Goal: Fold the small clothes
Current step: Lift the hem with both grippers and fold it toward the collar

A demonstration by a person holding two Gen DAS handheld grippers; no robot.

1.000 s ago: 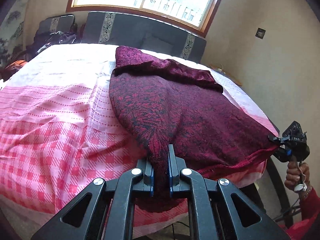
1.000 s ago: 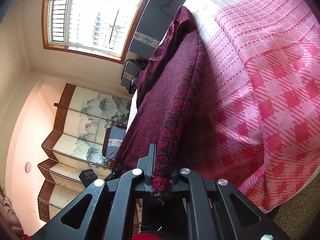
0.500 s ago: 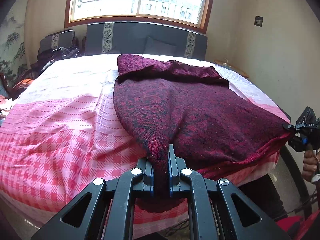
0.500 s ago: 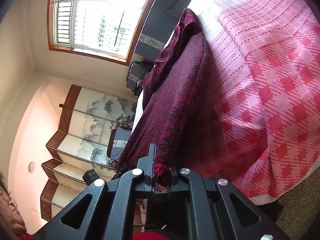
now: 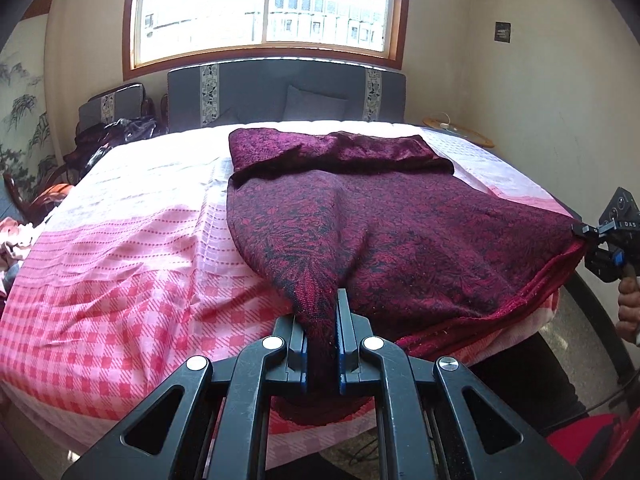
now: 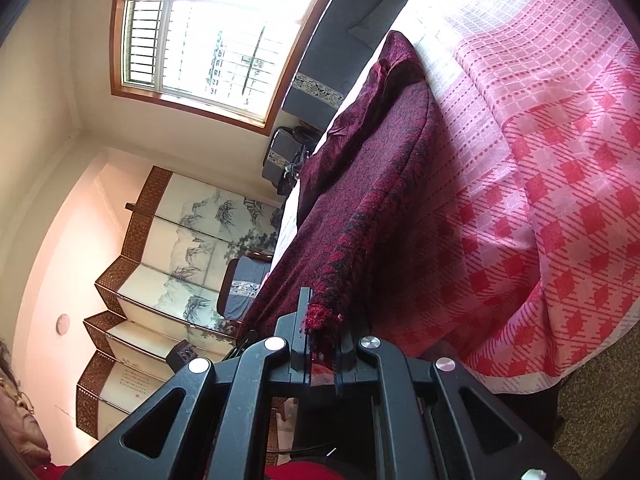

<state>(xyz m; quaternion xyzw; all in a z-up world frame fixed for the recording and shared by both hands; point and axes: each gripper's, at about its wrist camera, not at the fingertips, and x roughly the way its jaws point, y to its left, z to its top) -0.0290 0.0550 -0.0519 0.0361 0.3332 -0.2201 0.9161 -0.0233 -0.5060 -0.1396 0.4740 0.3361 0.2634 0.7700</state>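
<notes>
A maroon patterned garment [image 5: 400,232] lies spread on a bed covered by a pink checked bedspread [image 5: 120,272], its far end doubled over in a thick fold near the dark headboard [image 5: 280,92]. The left gripper [image 5: 322,344] is pinched tight on 1 near corner of the garment, cloth bunched between the 2 fingers and drawn off the mattress edge. The right gripper [image 6: 322,344] is clamped on the other near corner, where a red frayed hem [image 6: 320,318] shows between its fingers; in the left wrist view this gripper appears at the right edge, gripped by a hand [image 5: 628,312]. The garment's near edge runs taut between both grippers. A window [image 5: 264,8] sits above the headboard; a painted folding screen [image 6: 160,280] stands beside the bed.
</notes>
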